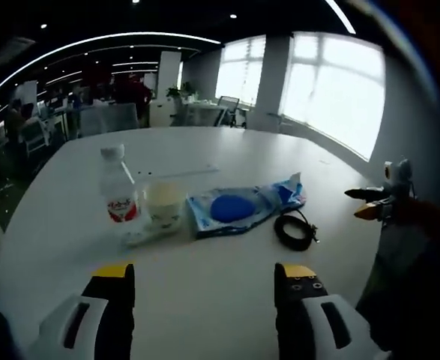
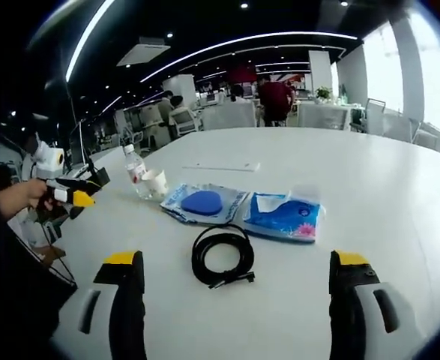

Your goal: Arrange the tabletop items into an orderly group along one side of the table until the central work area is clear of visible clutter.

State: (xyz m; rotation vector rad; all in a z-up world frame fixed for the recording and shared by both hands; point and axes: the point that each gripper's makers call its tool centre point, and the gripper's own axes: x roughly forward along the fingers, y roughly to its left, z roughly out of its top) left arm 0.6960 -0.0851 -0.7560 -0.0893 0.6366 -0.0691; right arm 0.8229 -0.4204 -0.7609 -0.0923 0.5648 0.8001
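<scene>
Fingers of the left gripper [image 1: 202, 289] and right gripper [image 2: 236, 281] are held wide apart, empty; a coiled black cable [image 2: 222, 255], tissue pack [image 2: 283, 216] and water bottle [image 2: 135, 171] are seen mid-table [image 2: 369, 172].

bottle [image 1: 119, 189] label text too small; tissue pack [image 1: 288, 191] partly behind pouch [image 1: 231, 209].

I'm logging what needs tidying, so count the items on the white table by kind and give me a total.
Water bottle: 1
Paper cup: 1
Clear packet with a blue disc: 1
Blue tissue pack: 1
Coiled black cable: 1
Total: 5
</scene>
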